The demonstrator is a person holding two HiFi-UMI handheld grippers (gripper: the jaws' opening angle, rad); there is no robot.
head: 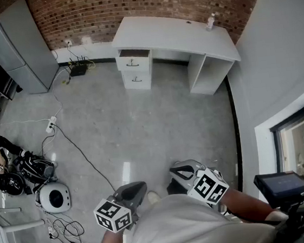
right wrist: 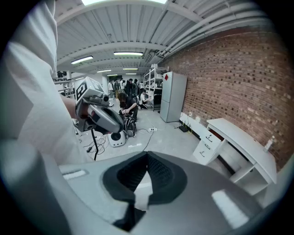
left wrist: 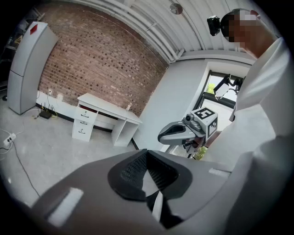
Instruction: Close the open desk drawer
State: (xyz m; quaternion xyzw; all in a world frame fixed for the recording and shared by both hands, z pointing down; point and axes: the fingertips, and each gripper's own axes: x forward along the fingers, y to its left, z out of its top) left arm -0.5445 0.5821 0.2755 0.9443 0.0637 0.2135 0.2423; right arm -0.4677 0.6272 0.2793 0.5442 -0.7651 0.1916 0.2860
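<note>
A white desk (head: 178, 36) stands against the brick wall, far across the floor. Its top drawer (head: 133, 60) is pulled out above a closed lower drawer (head: 136, 79). Both grippers are held close to the person's body, far from the desk. My left gripper (head: 131, 191) and right gripper (head: 180, 171) are shut with nothing held. In the left gripper view the desk (left wrist: 108, 104) and its drawers (left wrist: 85, 120) lie far beyond the shut left gripper (left wrist: 147, 153). In the right gripper view the shut right gripper (right wrist: 147, 156) points sideways, with the desk (right wrist: 239, 140) at the right.
A grey fridge (head: 15, 46) stands left of the desk. Cables and a power strip (head: 50, 124) trail over the floor, with a round white device (head: 55, 197) and bags (head: 29, 167) at the left. A small bottle (head: 210, 22) stands on the desk. A screen on a stand (head: 282, 185) is at my right.
</note>
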